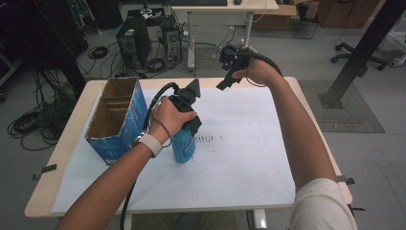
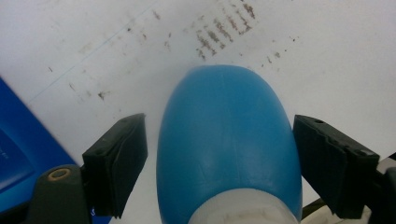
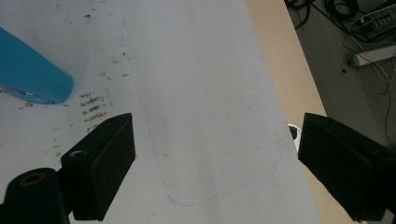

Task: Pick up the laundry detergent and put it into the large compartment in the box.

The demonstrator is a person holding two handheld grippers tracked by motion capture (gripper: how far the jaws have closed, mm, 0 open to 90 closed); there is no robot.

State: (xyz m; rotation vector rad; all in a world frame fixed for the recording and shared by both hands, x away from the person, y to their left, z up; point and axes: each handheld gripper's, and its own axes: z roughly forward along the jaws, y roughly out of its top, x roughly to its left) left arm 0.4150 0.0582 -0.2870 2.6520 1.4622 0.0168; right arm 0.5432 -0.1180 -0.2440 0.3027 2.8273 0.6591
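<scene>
Between my left gripper's (image 2: 219, 158) spread jaws, low centre of its view, stands the blue bottle (image 2: 226, 140), a gap on each side, nothing pinched. Its long axis runs straight away from the camera toward the white sheet (image 2: 327, 60). My right gripper (image 3: 212, 168), jaws wide and empty, hangs far off at upper centre of the high view; the left is the nearer by far.

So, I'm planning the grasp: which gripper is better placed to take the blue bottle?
Left. The left gripper already has its open jaws on either side of the blue bottle; the right gripper is raised at the table's far edge.
</scene>
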